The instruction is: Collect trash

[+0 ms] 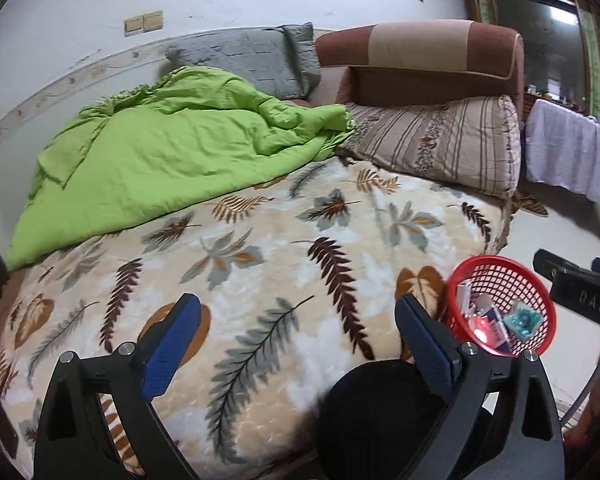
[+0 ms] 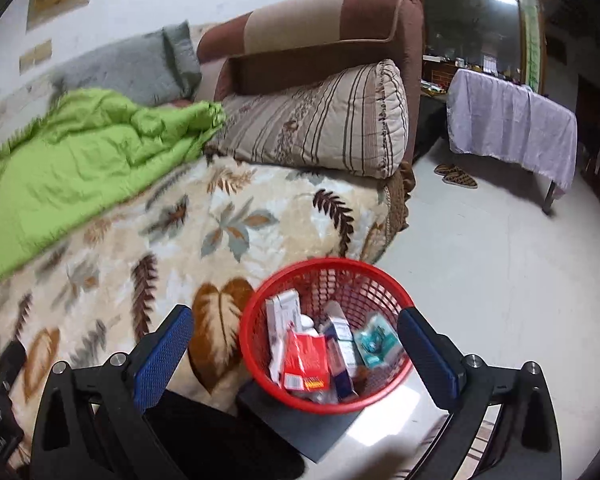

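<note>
Looking into the round red plastic mesh basket (image 2: 328,336), you can see the trash sits inside it: a red and white carton (image 2: 306,364), a tall white box (image 2: 280,316), a blue and white box (image 2: 340,344) and a crumpled teal wrapper (image 2: 374,340). The basket stands on a dark flat stand (image 2: 296,420) on the pale floor (image 2: 480,280), just beside the edge of the bed. The right gripper (image 2: 296,344) hangs over the basket with its blue pads wide apart, and nothing is between them. The left gripper (image 1: 296,328) is over the cream blanket with brown and grey leaves (image 1: 260,248), also wide apart and holding nothing. No trash shows on the blanket in either view, so the job looks close to done, or the next piece is somewhere out of sight. To do this step well, I think both grippers should lift clear of the basket rim so they do not bump it and tip it off the stand. Then look slowly over the bed, near the bright green crumpled quilt (image 1: 160,152) and the striped beige pillow (image 1: 440,140), since small bits can hide in folds. The pictures are a little blurry, so going slower would help.
</note>
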The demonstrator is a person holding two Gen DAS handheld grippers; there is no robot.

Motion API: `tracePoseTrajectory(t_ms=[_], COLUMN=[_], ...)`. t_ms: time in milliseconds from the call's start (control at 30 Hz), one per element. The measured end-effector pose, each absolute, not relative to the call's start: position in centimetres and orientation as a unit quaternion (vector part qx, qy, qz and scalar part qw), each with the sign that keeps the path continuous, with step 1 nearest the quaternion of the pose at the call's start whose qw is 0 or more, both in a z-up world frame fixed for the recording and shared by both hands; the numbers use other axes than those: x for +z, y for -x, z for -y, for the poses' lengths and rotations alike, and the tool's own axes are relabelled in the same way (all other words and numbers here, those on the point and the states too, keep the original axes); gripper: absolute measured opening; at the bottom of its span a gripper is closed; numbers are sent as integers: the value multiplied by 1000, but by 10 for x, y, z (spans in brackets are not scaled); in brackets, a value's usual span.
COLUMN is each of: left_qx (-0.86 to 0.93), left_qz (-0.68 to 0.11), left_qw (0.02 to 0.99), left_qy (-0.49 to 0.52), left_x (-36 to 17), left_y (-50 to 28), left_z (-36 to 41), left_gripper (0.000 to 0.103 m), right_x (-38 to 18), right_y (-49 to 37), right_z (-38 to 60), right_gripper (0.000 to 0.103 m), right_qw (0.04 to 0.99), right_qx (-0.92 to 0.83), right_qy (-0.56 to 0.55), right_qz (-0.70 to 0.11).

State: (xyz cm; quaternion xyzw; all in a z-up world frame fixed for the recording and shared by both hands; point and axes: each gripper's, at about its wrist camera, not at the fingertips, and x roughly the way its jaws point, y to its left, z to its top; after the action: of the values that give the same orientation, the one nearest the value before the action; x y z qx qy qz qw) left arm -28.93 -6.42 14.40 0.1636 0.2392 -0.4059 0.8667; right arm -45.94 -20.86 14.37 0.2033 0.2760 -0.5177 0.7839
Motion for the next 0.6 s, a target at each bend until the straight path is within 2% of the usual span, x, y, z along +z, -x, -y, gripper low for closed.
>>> tracePoseTrajectory(t_ms=[600], left_qx=[-359], left_qz=[-222], left_qw=[883], left_qy=[-207], left_x=[135], left_y=[299], left_z=[75], left_gripper=[98], right_x=[139], right_y=[468], right_z=[206], right_gripper=[103], right_qw=[787], right_qx=[-513], right_qy=[-208], right_qz=[-273])
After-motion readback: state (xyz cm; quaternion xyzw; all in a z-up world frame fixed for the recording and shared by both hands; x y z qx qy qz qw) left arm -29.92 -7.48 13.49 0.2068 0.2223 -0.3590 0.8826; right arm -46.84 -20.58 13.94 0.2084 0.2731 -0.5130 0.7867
